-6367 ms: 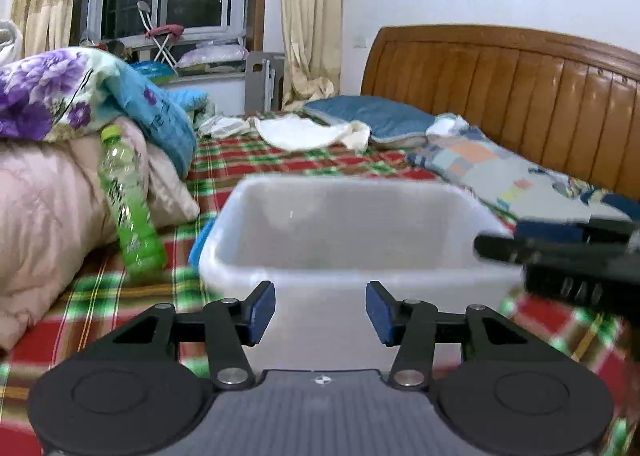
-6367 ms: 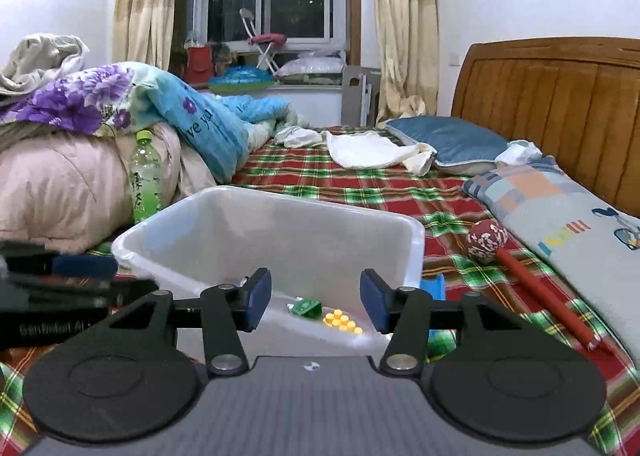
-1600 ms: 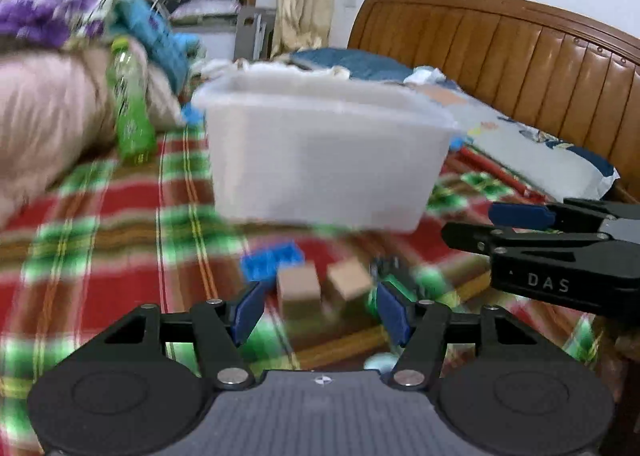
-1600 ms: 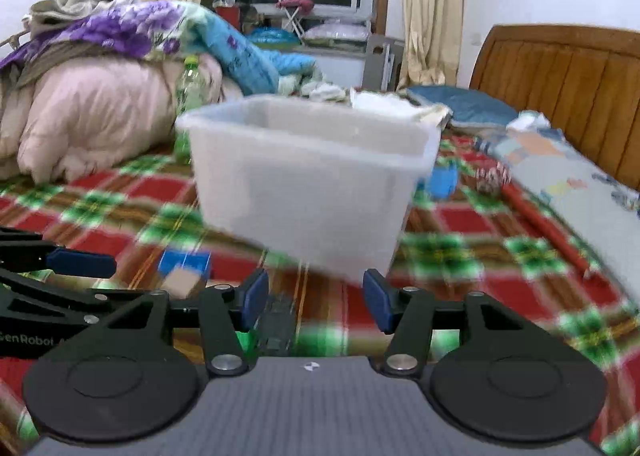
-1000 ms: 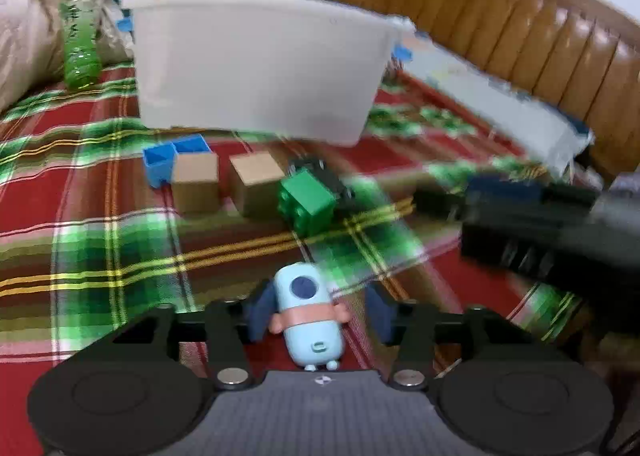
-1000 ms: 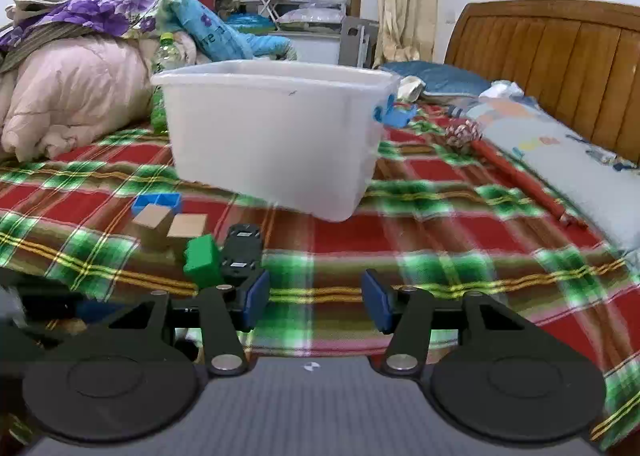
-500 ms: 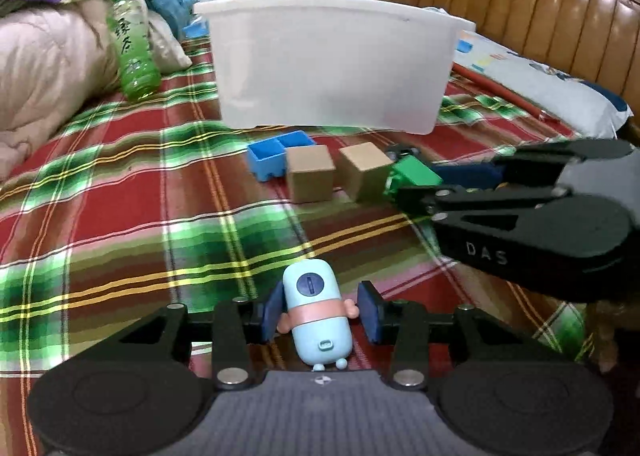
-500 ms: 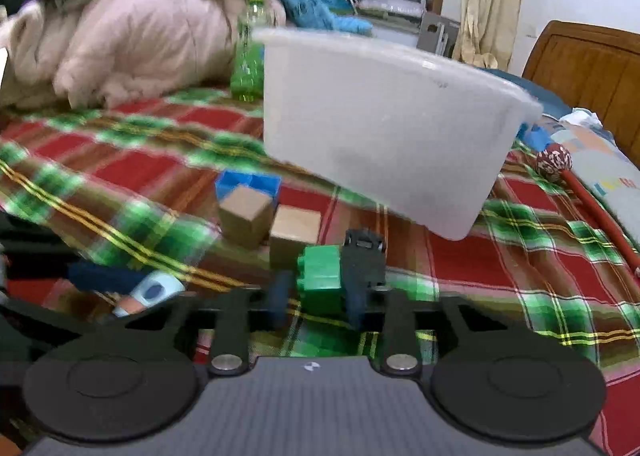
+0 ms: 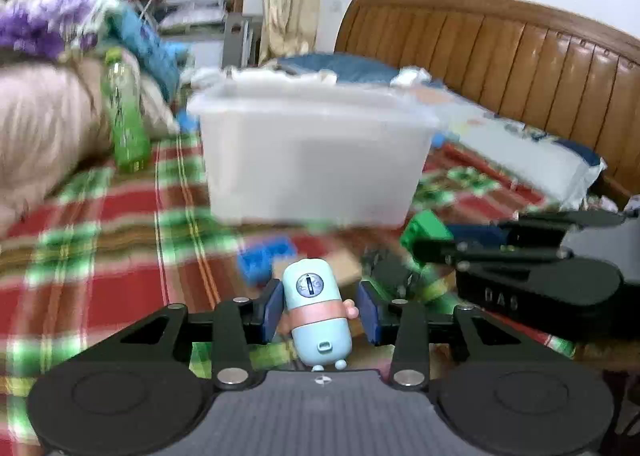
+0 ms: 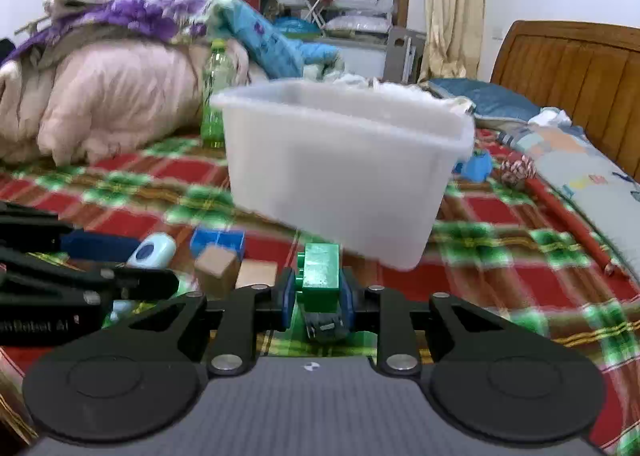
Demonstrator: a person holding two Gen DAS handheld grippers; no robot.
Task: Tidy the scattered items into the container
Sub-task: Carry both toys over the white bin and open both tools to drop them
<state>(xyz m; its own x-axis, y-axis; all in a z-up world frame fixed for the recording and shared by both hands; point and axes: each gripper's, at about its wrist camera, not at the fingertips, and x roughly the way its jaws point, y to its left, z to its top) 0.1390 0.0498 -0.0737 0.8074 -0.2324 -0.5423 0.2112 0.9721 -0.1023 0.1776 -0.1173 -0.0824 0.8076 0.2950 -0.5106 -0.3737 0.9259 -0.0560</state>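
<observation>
My left gripper is shut on a light-blue capsule toy with a pink band, lifted off the plaid bedspread. My right gripper is shut on a green brick, and a dark toy car shows just below the brick between the pads. The white plastic bin stands on the bed straight ahead of both grippers. Below lie two wooden cubes and a blue brick. In the left wrist view the right gripper carries the green brick at the right.
A green drink bottle leans on piled quilts at the left. A red stick with a patterned ball and a small blue item lie right of the bin. Pillows and a wooden headboard stand at the right.
Both grippers rose off the bedspread with their loads. The right gripper went from open to shut on the green brick. The bin now looks closer and more central.
</observation>
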